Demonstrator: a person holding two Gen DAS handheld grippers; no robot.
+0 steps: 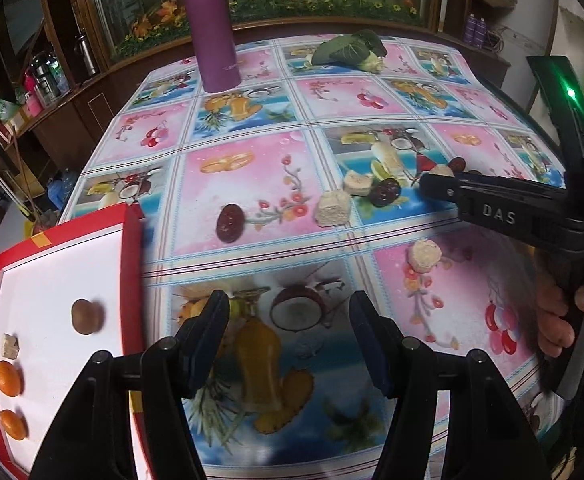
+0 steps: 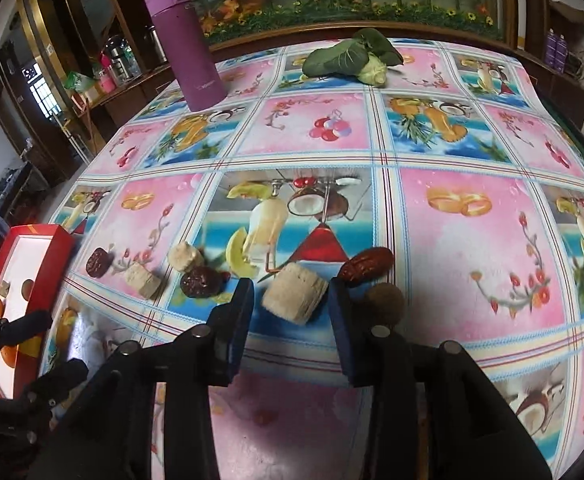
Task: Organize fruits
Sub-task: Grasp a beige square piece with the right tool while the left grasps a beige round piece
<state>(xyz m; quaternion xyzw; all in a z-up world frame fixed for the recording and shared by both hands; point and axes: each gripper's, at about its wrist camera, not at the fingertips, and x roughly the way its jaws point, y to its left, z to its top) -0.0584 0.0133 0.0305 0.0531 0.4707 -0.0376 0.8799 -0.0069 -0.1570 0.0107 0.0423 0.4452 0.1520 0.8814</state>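
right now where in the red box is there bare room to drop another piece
The red-rimmed box is bare across its far half, beyond the brown round fruit. The near left edge is crowded: a tan cube and two oranges.

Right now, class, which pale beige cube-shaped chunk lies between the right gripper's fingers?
The largest-looking pale beige chunk, just ahead of the open right gripper, beside the wrinkled red date; the others lie further left.

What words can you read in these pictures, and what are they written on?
"DAS": raised letters on the black body of the right gripper, seen from the left wrist view.
Small light print near the bottom of the purple flask: too blurred to read.
The tablecloth shows only pictures, no words.
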